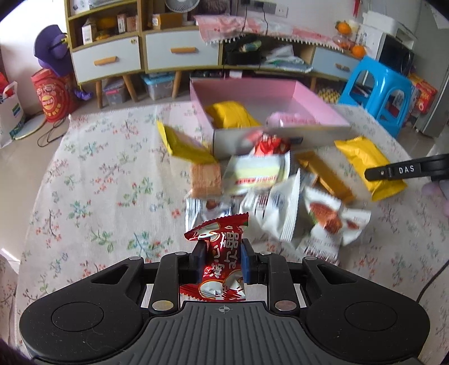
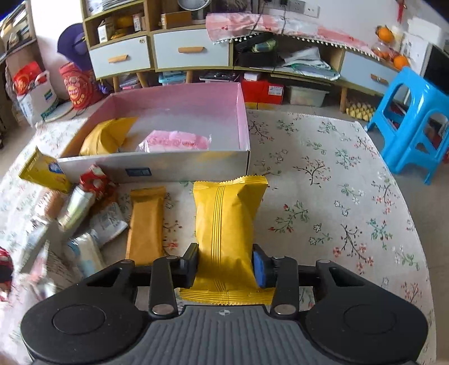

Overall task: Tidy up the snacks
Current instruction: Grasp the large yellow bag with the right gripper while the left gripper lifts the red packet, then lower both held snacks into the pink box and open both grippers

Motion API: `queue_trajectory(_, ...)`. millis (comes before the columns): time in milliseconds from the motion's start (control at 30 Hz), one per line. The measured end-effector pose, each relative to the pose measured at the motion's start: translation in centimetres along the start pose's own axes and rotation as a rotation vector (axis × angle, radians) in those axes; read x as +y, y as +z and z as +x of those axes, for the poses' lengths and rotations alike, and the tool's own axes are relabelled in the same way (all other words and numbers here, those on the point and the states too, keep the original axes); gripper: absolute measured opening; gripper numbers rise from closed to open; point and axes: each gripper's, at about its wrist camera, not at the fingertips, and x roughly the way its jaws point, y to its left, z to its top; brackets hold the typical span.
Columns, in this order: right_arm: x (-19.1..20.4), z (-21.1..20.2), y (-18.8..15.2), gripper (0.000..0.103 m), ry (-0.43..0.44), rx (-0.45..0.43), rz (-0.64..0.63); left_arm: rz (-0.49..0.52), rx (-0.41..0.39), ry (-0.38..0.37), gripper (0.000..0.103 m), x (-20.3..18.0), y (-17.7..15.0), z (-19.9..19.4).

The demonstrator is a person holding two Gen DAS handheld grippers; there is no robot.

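Floral cloth [image 2: 322, 196] on table w/ snacks; left gripper [image 1: 220, 254] clamps red candy [image 1: 221, 258], right gripper [image 2: 226, 261] squeezes yellow packet [image 2: 227, 221].

Floor: pale tiles [image 2: 404, 193], seen at the right edge beyond the table.
Table cover: cream floral cloth [image 2: 322, 179] across the centre.
Cabinet: long wooden unit [image 1: 168, 53] with pale blue drawers along the top of the frame, on splayed legs.
Stool: blue plastic stool [image 2: 415, 120] at the right.
Upper left: purple plush toy [image 1: 53, 50] above a red bag [image 1: 53, 95].
Wall: white, with sockets [image 2: 300, 7] at the top.
Light: even daylight.
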Motion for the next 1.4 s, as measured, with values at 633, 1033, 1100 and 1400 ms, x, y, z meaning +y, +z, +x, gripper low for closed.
queue_trajectory(633, -0.2, -3.7, 5.7, 0.028, 0.14, -0.216, 0.198, -0.086, -0.166, -0.024, 0.022, -4.3, 7.7, 0.3)
queue_trajectory(1033, -1.3, 1.2, 10.0, 0.028, 0.251, -0.233, 0.243, -0.067, -0.164, -0.026, 0.022, -6.6, 14.8, 7.3)
queue_trajectory(1100, -1.3, 2.3, 10.4, 0.027, 0.25, -0.229, 0.238, -0.065, -0.156, -0.01, 0.022, -6.7, 15.6, 8.9)
queue_trajectory(1400, -2.1, 4.7, 10.1, 0.024, 0.262, -0.21, 0.247, -0.03, -0.12, 0.061, 0.022, -6.3, 16.6, 13.9)
